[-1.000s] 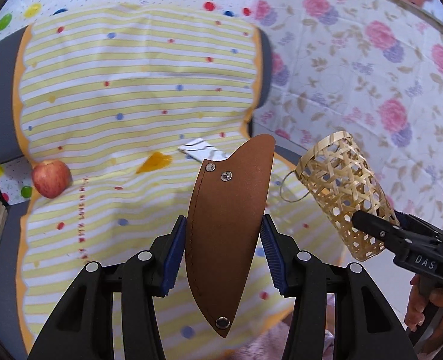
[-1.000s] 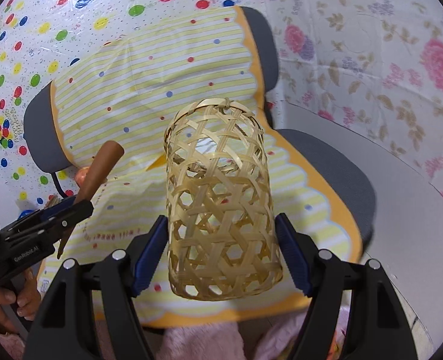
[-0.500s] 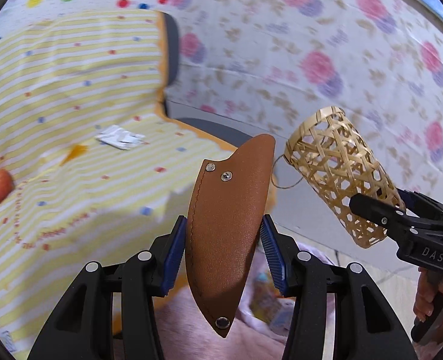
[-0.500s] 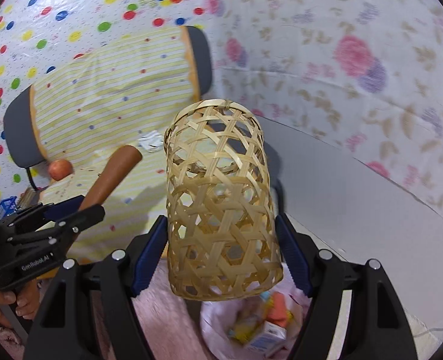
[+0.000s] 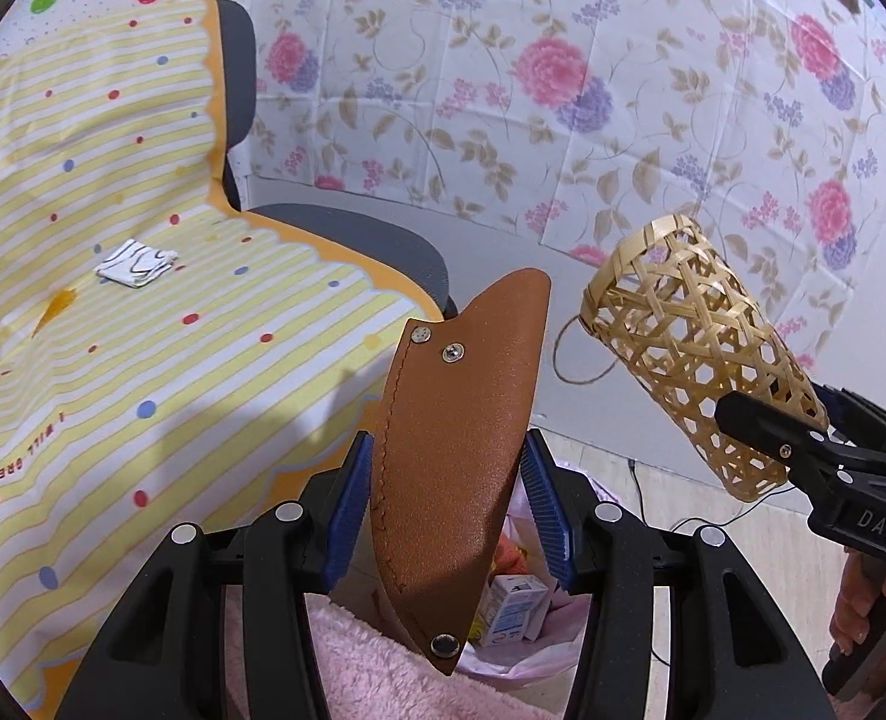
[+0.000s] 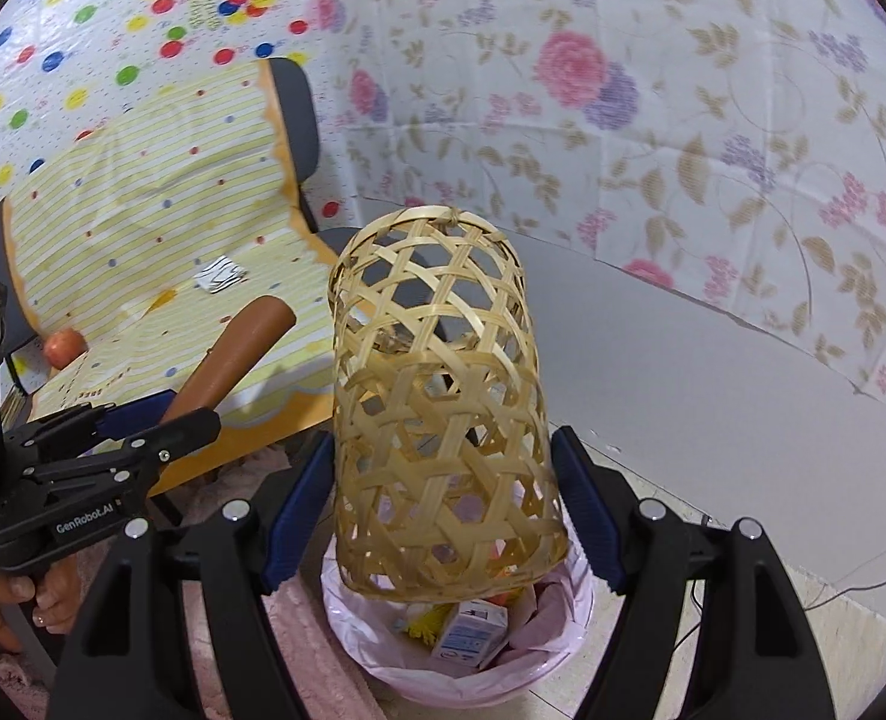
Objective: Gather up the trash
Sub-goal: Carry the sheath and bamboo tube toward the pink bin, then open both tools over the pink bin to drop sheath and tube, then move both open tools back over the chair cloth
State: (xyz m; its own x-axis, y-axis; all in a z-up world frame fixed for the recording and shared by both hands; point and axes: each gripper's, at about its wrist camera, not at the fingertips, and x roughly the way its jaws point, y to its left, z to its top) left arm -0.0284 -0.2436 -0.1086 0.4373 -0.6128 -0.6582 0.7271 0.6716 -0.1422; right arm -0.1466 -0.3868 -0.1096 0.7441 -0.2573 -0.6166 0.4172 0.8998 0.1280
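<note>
My left gripper [image 5: 449,510] is shut on a brown leather sheath [image 5: 461,444], held upright above a trash bin lined with a pink bag [image 5: 503,654]. My right gripper [image 6: 443,516] is shut on a woven bamboo basket [image 6: 443,396], held over the same pink-lined bin [image 6: 467,666], which holds a small carton [image 6: 470,636] and other scraps. In the left wrist view the basket [image 5: 695,348] hangs at the right in the right gripper. In the right wrist view the sheath [image 6: 233,354] shows at the left in the left gripper [image 6: 161,426].
A chair draped in a yellow striped cloth [image 5: 113,300] stands to the left, with a crumpled white wrapper [image 5: 135,255], an orange scrap [image 5: 56,306] and an apple [image 6: 65,347] on it. A pink fluffy rug [image 5: 371,666] lies below. Floral sheeting [image 5: 563,90] covers the wall.
Both grippers have swung right, away from the chair, with sheath and basket still held. The pink-lined bin has come into view beneath them.
</note>
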